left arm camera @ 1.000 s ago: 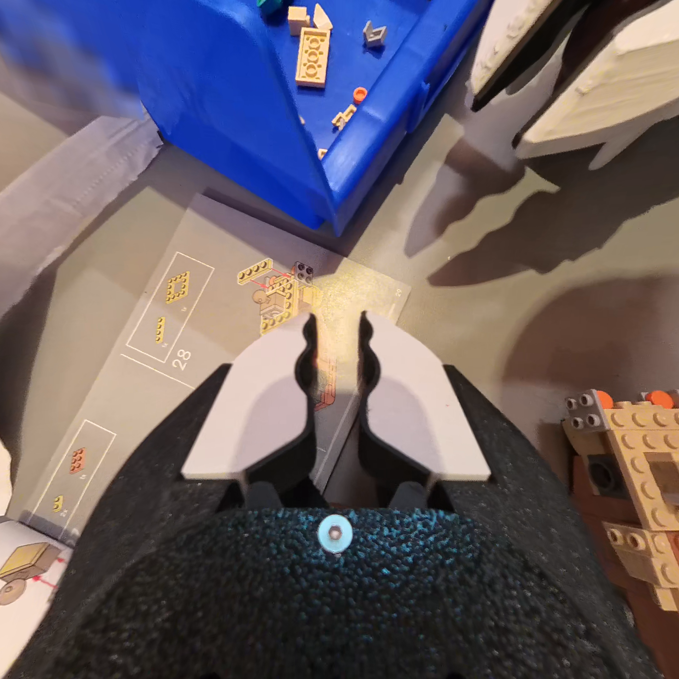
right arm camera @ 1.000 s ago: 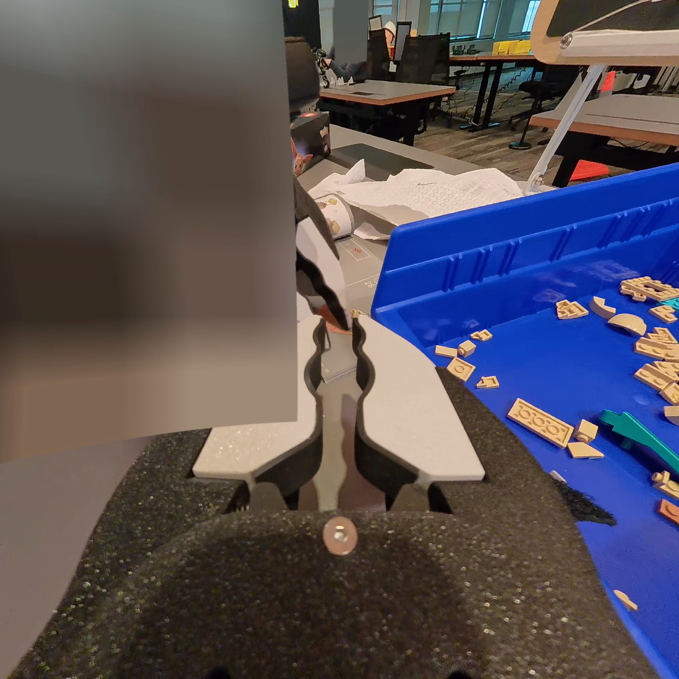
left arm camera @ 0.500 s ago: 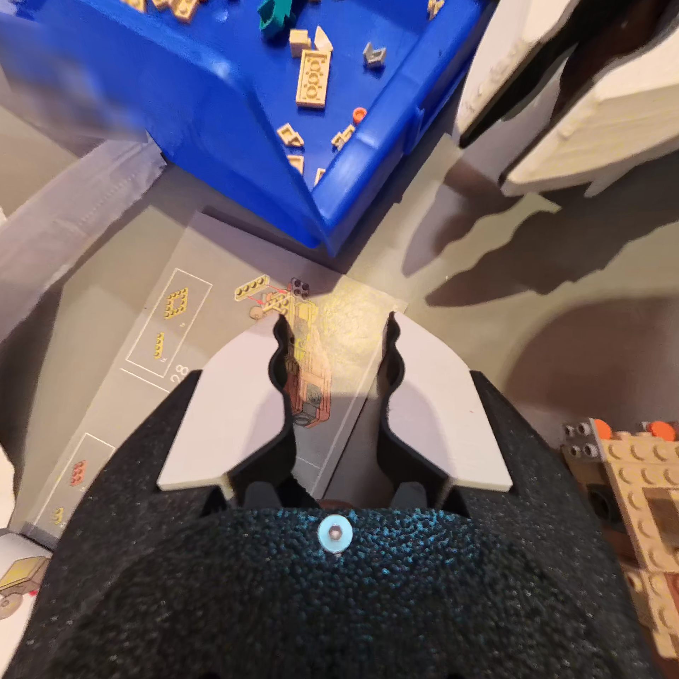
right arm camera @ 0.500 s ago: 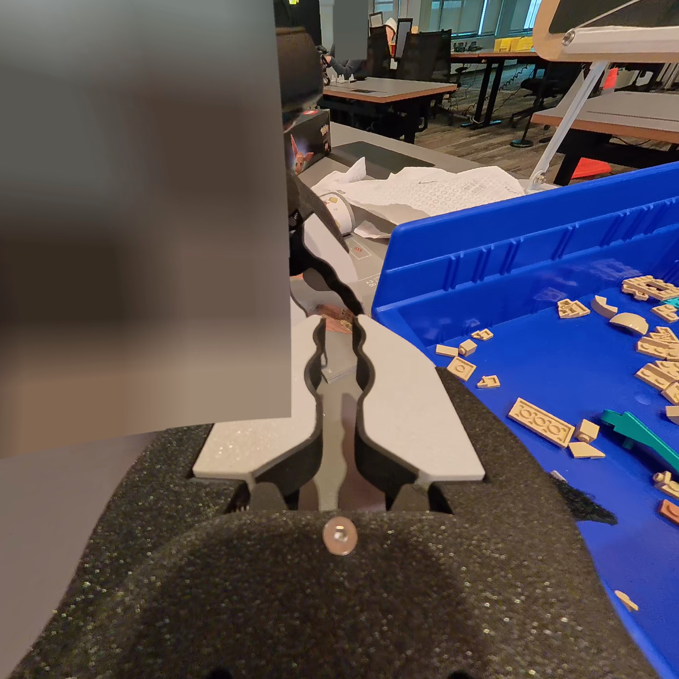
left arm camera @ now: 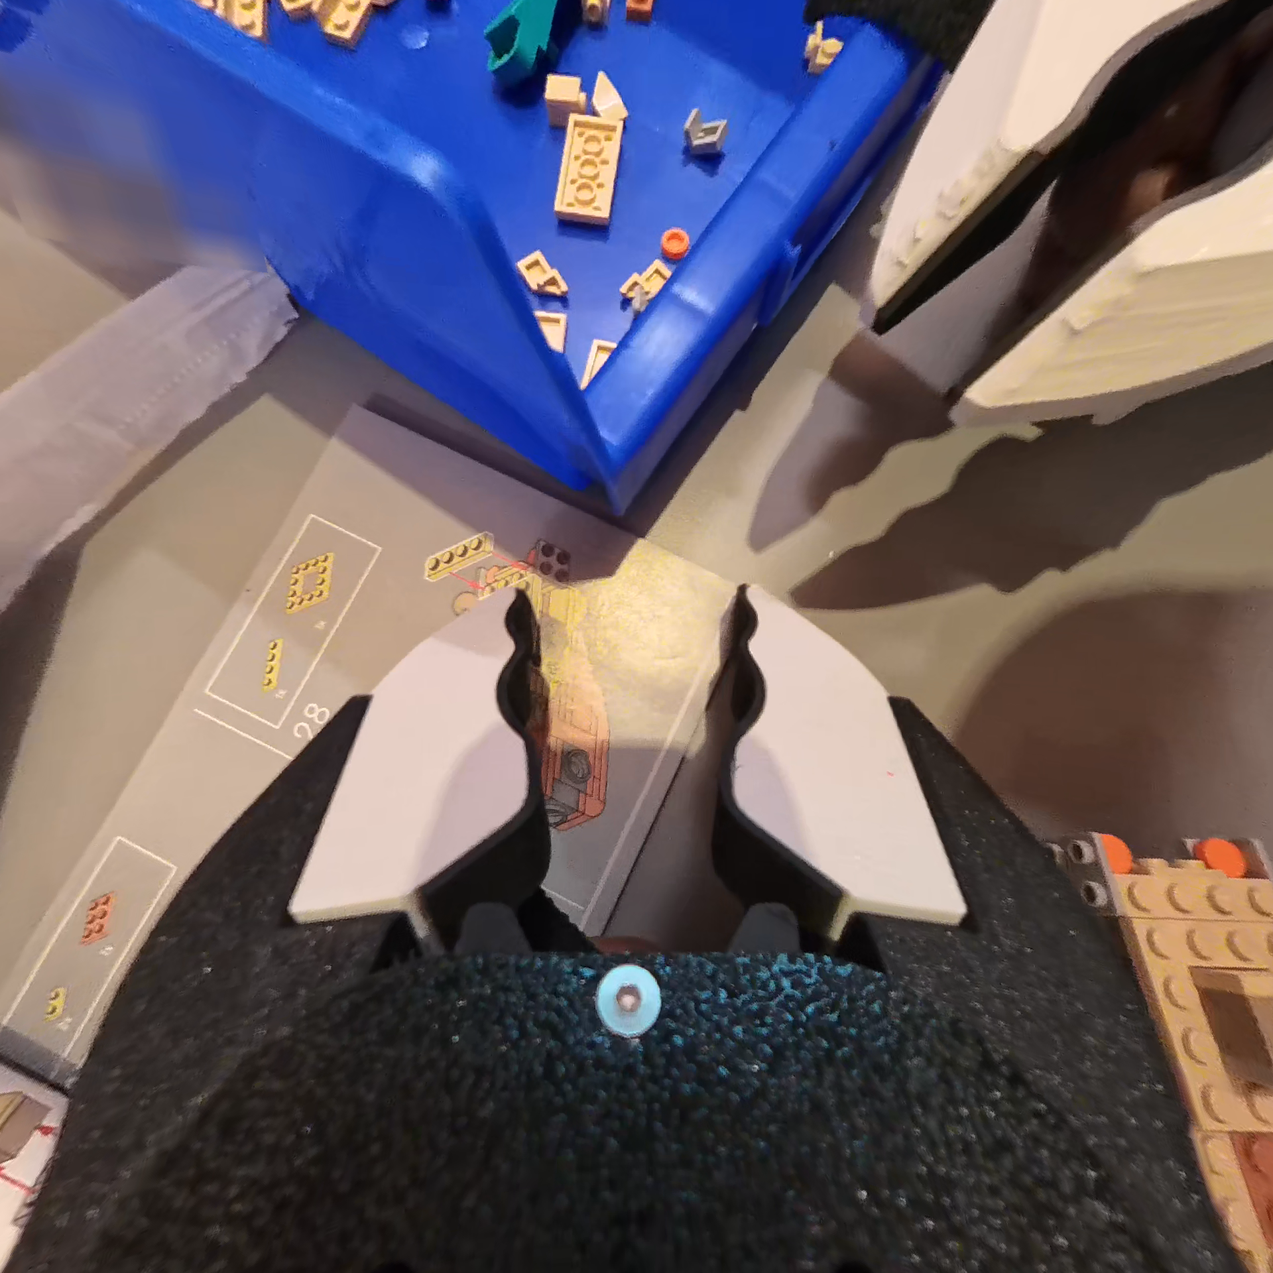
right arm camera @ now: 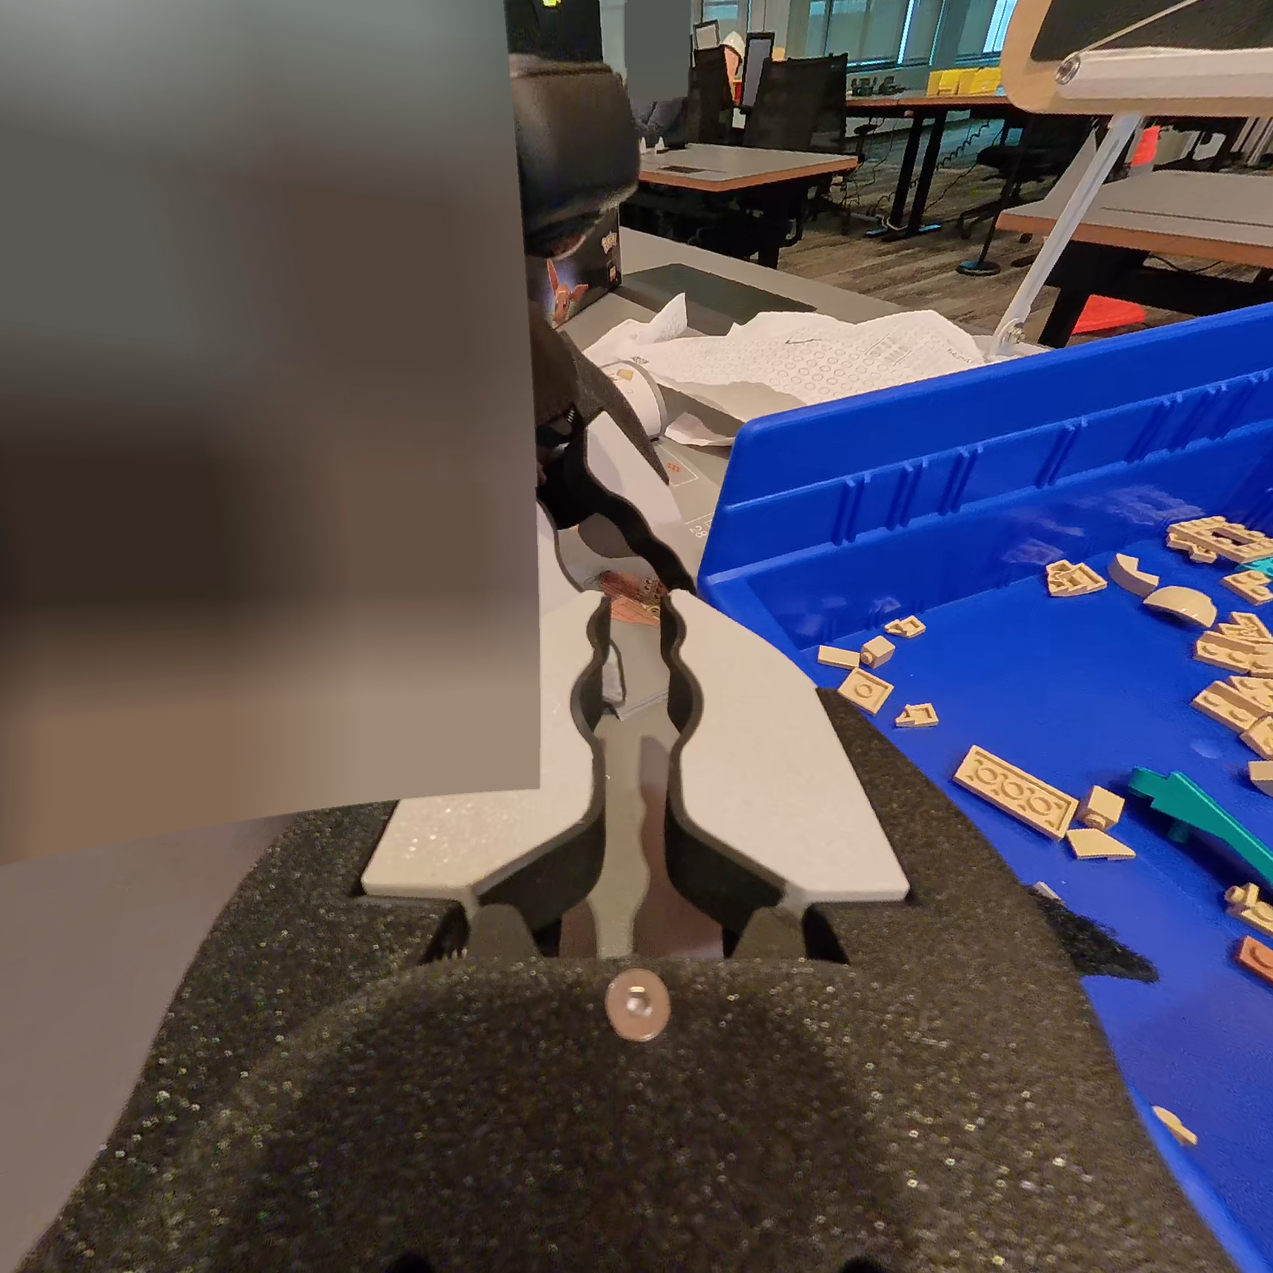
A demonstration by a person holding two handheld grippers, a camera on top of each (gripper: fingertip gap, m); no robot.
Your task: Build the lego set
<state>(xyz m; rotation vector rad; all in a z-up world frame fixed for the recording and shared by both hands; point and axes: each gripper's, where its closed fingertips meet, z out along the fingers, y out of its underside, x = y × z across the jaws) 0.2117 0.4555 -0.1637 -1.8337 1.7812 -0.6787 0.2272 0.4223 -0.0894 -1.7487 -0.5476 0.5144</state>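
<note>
- We see the partly built lego model (left arm camera: 1198,978) at the right edge of the left wrist view, resting on the counter (left arm camera: 1074,661); its tan studded plates run away from the camera, with two orange round studs and a grey studded corner at the far end.
- Only that edge of the model shows, so we cannot tell its full long axis.
- Our left hand-held gripper (left arm camera: 627,603) hovers over the instruction booklet (left arm camera: 207,585) with its jaws spread wide and nothing between them.
- The booklet lies flat on the counter, its far corner just beside the near corner of the blue bin (left arm camera: 386,227).
- Inside the bin, a long tan plate (left arm camera: 587,169) lies with its long axis pointing roughly away from us, near a small orange round stud (left arm camera: 675,241), a grey bracket (left arm camera: 704,132) and a teal piece (left arm camera: 520,41).
- Our right hand-held gripper (right arm camera: 637,605) shows a narrow gap between its fingertips and holds nothing; in the left wrist view its pale fingers (left arm camera: 1102,330) hang above the counter to the right of the bin, casting a jagged shadow.
- In the right wrist view the bin (right arm camera: 895,496) sits to the right, scattered with tan pieces, with the same long tan plate (right arm camera: 1012,799) angled across the floor of it.
- Crumpled white paper (right arm camera: 813,358) lies behind the bin, and a dark box (right arm camera: 585,275) stands farther back.
</note>
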